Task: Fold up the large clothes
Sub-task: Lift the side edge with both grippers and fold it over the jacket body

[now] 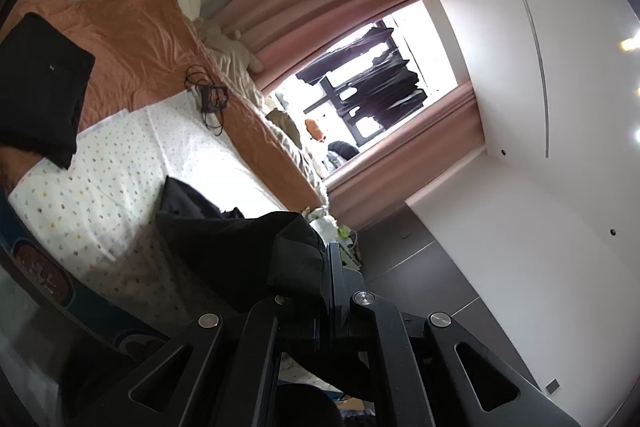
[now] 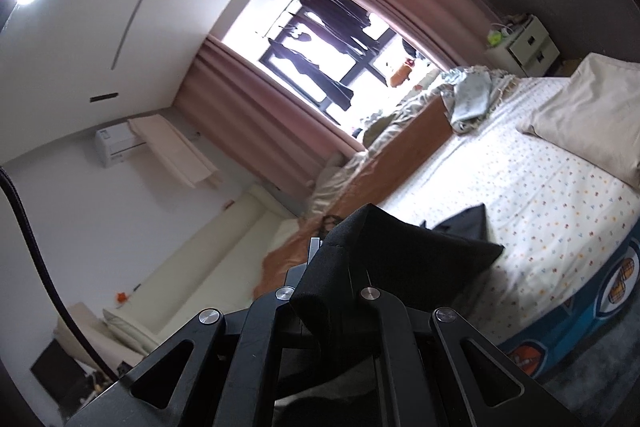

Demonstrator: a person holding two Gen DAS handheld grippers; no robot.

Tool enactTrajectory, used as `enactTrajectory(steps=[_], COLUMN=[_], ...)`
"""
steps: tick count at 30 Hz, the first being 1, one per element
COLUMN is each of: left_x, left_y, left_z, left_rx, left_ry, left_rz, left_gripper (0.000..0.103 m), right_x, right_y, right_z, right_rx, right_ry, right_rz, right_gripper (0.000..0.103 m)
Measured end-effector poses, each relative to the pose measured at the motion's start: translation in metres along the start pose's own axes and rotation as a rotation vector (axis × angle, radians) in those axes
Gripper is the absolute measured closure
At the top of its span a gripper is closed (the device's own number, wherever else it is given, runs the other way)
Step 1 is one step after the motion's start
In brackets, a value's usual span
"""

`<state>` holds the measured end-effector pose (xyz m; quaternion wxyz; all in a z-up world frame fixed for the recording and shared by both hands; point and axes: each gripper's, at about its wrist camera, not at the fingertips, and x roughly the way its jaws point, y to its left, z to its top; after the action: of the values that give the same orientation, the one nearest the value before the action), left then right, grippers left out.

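Both the left gripper (image 1: 330, 267) and right gripper (image 2: 320, 259) are clenched on a black garment (image 1: 224, 231), lifted low in frame; a folded black piece (image 1: 40, 87) lies upper left on the bed (image 1: 120, 195); folding seems barely begun.

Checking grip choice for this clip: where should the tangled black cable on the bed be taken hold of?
The cable lies flat on the orange blanket as a loose bundle. Probably best pinched from above at the dense middle clump, since stray loops would trail. Both grippers are shut on the black garment.
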<state>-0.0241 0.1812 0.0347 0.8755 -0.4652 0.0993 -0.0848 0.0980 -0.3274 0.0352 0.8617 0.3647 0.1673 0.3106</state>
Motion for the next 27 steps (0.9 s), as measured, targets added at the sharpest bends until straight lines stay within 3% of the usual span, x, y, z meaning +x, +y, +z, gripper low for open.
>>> enactTrajectory(steps=[5, 14, 21, 27], left_x=[0.024, 0.077, 0.127, 0.193], left_y=[-0.009, 0.0, 0.011, 0.031], left_z=[0.019, 0.048, 0.079, 0.108], left_rx=[0.063, 0.064, 0.043, 0.025], left_ry=[0.006, 0.026, 0.022, 0.038], left_rz=[0.025, 0.036, 0.066, 0.122], left_gripper=[0.102, 0.102, 0.101, 0.101], right_x=[0.012, 0.06, 0.117, 0.18], right_y=[0.005, -0.008, -0.024, -0.052], right_z=[0.011, 0.042, 0.068, 0.091], right_rx=[-0.03, -0.012, 0.044, 0.114], right_ry=[-0.016, -0.011, -0.021, -0.023], right_rz=[0.006, -0.032, -0.052, -0.108], right_gripper=[0.098, 0.098, 0.098, 0.098])
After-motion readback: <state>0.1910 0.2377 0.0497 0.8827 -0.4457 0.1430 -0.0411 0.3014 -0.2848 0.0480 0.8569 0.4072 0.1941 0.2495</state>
